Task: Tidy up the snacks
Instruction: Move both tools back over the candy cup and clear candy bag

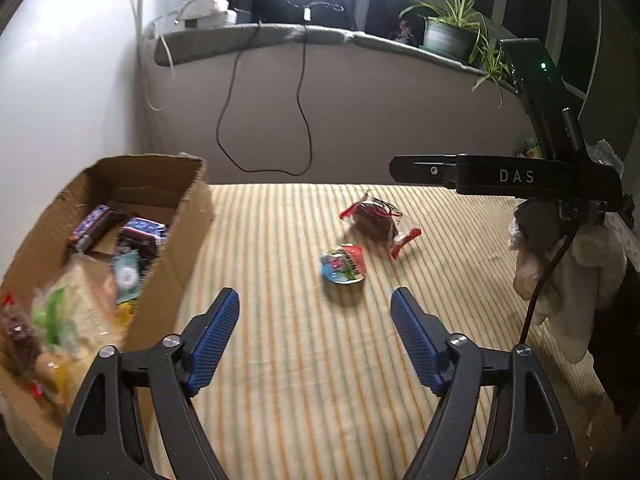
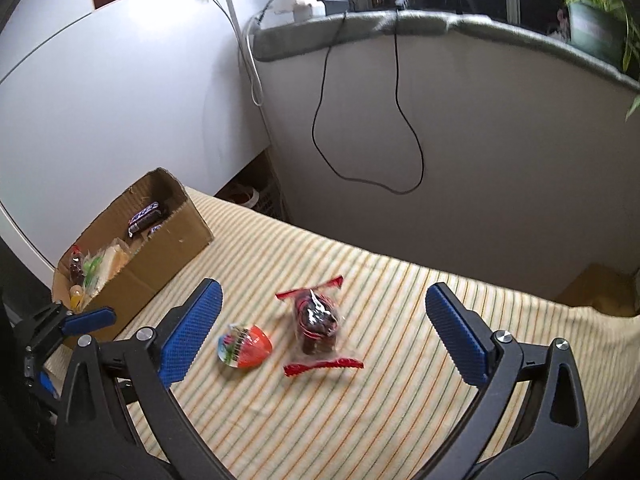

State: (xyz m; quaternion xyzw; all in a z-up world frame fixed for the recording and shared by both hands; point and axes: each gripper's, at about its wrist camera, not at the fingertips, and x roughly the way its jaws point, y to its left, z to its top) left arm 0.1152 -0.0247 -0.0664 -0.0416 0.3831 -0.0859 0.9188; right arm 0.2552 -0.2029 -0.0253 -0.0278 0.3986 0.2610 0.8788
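Both of my grippers are spread wide and hold nothing: my left gripper (image 1: 315, 312) hovers over the striped cloth (image 1: 320, 380), my right gripper (image 2: 324, 304) frames two loose snacks. From the right wrist, the egg-shaped snack (image 2: 245, 346) lies at seven o'clock of the clear-wrapped dark pastry (image 2: 317, 324), just beside it. At ten o'clock stands the cardboard box (image 2: 160, 268), with chocolate bars (image 2: 146, 214) inside.

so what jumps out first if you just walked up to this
Two loose snacks lie mid-cloth on the striped tablecloth: a red egg-shaped candy and, just beside it, a clear red-edged packet. At the left edge sits an open cardboard box already holding snacks.
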